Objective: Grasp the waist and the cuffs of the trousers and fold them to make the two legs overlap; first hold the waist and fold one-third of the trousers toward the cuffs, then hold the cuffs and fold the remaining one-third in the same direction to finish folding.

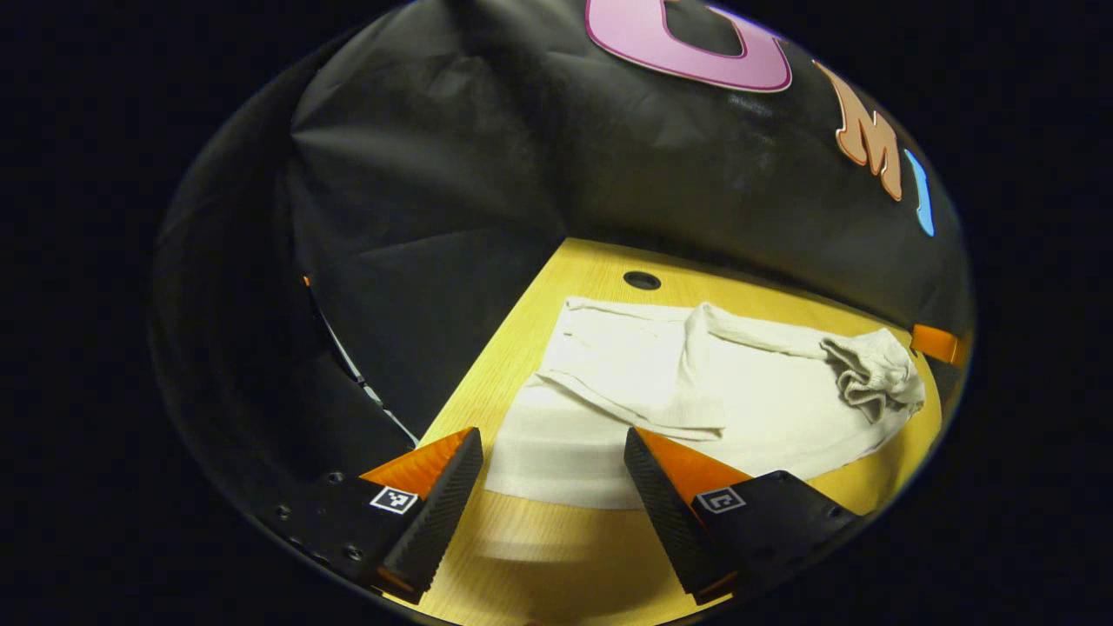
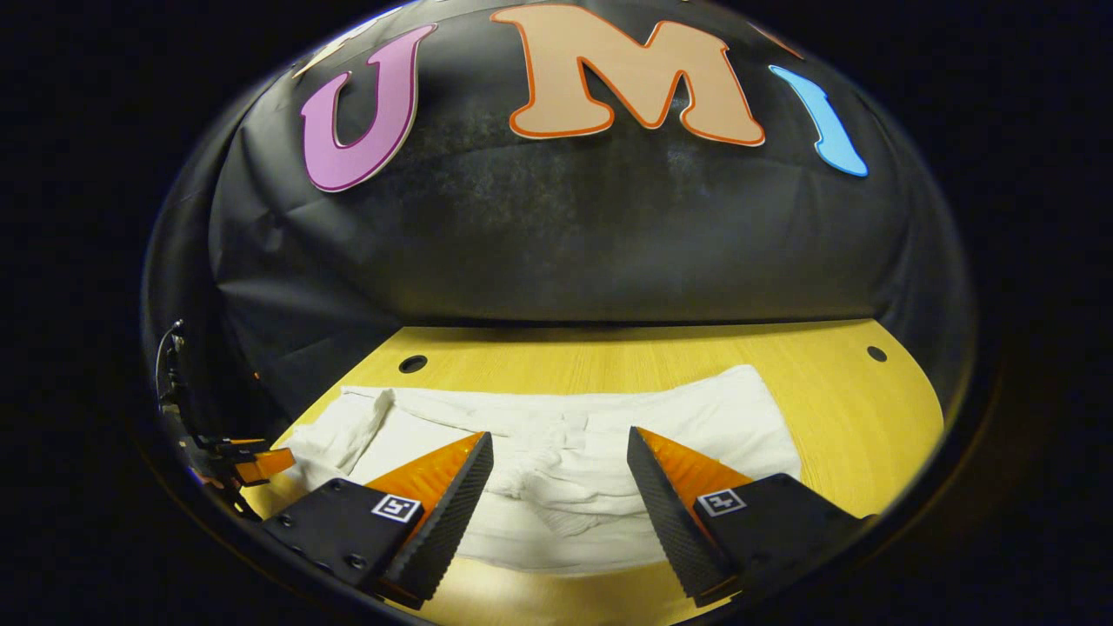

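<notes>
The white trousers (image 2: 574, 435) lie flat on the table (image 2: 861, 409), just ahead of and below both grippers. The right gripper (image 2: 556, 474) has its fingers spread wide, holding nothing, poised over the middle of the cloth. The left gripper (image 1: 552, 469) is spread and empty too, over the near edge, with a bunched-up end (image 1: 874, 374) far off to its right. To my eye, each should pinch only a hem edge, both layers together, and lift evenly.

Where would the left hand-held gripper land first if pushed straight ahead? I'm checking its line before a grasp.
Probably on the near edge of the white trousers lying on the table; the open left hand-held gripper points at it, though depth is unclear.
</notes>
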{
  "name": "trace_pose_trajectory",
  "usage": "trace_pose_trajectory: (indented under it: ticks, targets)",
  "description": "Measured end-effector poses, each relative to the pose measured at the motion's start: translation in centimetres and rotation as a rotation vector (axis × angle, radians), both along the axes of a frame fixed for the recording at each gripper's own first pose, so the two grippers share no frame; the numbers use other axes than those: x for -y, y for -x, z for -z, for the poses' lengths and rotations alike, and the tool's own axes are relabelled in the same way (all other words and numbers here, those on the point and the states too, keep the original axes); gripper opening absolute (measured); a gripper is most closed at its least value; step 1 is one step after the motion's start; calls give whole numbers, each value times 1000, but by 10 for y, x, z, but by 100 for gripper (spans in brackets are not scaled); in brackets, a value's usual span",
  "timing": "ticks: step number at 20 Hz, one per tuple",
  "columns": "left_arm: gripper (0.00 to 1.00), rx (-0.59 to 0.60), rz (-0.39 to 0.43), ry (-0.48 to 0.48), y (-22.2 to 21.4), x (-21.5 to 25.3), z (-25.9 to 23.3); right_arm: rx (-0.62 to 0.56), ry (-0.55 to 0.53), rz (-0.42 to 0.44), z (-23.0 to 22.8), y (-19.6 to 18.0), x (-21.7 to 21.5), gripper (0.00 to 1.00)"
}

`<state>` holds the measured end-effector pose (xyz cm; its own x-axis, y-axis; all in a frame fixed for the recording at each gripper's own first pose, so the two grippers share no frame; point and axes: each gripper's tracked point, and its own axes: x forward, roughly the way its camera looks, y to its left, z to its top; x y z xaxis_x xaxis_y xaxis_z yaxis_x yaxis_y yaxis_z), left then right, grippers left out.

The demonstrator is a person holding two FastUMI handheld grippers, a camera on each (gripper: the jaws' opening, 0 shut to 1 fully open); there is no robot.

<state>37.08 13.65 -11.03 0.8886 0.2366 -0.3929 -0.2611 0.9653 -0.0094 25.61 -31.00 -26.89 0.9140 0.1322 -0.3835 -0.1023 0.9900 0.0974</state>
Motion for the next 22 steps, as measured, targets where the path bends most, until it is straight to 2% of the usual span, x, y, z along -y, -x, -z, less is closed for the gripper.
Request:
trace_pose_trajectory:
  ticks: [4, 11, 15, 16, 18, 19, 21, 22]
  targets:
    - [100, -24, 1, 8, 1, -1, -3, 7, 40, 29, -5, 4, 17, 99]
    - [99, -46, -7, -55, 1, -2, -3, 16, 55, 66, -15, 22, 38, 98]
    - [93, -44, 30, -38, 3, 3, -3, 13, 58, 86, -20, 39, 54, 98]
    - [72, -36, 53, -45, -2, 10, -2, 13, 62, 92, -22, 41, 59, 99]
    - [44, -17, 73, -19, -8, 23, -3, 23, 66, 108, -28, 52, 69, 99]
    - [25, -4, 72, 1, -8, 26, -4, 24, 64, 113, -31, 55, 73, 99]
    - [1, 26, 32, 38, -10, 25, -5, 29, 62, 124, -37, 64, 81, 98]
    - [0, 38, 19, 49, -8, 24, -7, 32, 64, 132, -40, 68, 86, 99]
